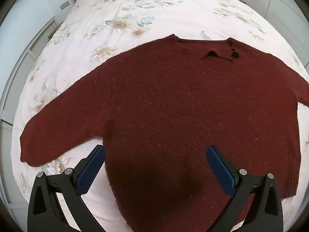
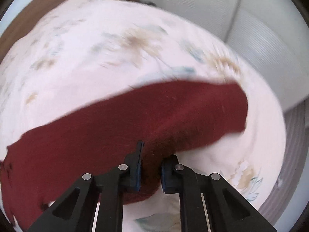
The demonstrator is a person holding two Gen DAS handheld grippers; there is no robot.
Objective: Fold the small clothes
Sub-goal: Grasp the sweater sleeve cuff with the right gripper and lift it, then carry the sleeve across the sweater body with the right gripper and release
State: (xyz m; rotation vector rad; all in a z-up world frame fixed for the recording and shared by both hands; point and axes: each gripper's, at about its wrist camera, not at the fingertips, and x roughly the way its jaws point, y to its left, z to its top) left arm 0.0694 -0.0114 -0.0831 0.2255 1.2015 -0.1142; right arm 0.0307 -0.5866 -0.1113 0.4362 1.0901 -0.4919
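Left wrist view: a dark red knitted sweater is lying flat, front up, on a bed covered with a pale floral sheet. Its neckline is pointing away from the camera, and one sleeve is stretching out toward the left edge of the bed. The opposite sleeve is running out of the picture at the right and is cut off there. The left hand-held gripper is hovering over the sweater's lower part with its blue-padded jaws standing wide apart and nothing between them; its shadow is darkening the knit below. The sweater's lower hem is being hidden behind the gripper's black frame.

Right wrist view: the picture is blurring, so the sheet's flower print is hard to make out. The right hand-held gripper is pinching a bunched fold of the sweater's other sleeve, its jaws closing tightly on the red knit. The sleeve is extending up and to the right across the sheet, its cuff end smeared. The sweater's body is leaving the picture at the left.
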